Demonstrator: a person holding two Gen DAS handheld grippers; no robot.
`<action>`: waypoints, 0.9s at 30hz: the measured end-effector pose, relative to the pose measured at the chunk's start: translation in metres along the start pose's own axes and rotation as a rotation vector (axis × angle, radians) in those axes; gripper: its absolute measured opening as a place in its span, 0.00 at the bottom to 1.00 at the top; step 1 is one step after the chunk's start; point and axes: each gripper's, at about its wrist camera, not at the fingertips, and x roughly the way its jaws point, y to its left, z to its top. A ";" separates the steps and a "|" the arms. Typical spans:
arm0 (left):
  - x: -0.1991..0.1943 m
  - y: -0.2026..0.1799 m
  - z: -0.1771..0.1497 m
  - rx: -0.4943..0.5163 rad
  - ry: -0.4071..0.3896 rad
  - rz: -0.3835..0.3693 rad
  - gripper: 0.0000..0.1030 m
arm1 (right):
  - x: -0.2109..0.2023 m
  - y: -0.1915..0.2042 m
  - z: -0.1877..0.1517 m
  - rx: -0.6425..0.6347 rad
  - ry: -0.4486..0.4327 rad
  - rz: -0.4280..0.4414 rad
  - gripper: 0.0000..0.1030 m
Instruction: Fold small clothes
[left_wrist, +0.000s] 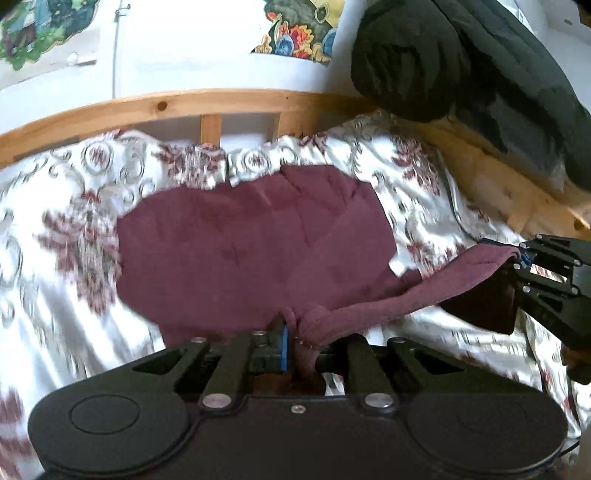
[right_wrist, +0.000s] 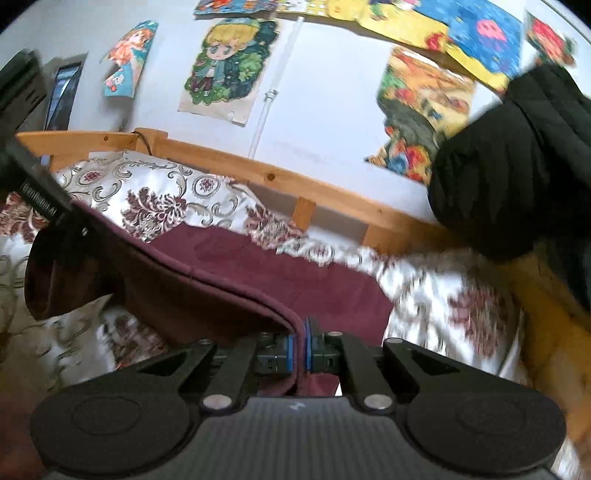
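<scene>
One maroon knit garment (left_wrist: 240, 251) is lying mid-bed on the floral satin cover (left_wrist: 66, 229). Both grippers, left (left_wrist: 295, 343) and right (right_wrist: 307, 350), are pinching its hem.

This is a bedroom in a home. A bed with a pine wooden frame (left_wrist: 184, 105) stands against a white wall (right_wrist: 325, 103), its mattress covered by a satin bedspread (left_wrist: 406, 173) printed with maroon flowers and grey scrolls. Colourful cartoon posters (right_wrist: 221, 66) are stuck on the wall above, and a dark quilted blanket (left_wrist: 461, 62) is bundled on the frame's corner.
</scene>
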 end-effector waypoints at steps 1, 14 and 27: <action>0.007 0.009 0.015 0.001 0.005 -0.012 0.10 | 0.010 -0.003 0.010 -0.020 0.000 0.003 0.07; 0.126 0.107 0.149 -0.177 0.001 -0.084 0.12 | 0.198 -0.058 0.107 -0.080 0.106 0.028 0.07; 0.214 0.153 0.150 -0.283 0.075 -0.101 0.18 | 0.301 -0.076 0.075 0.034 0.180 0.041 0.12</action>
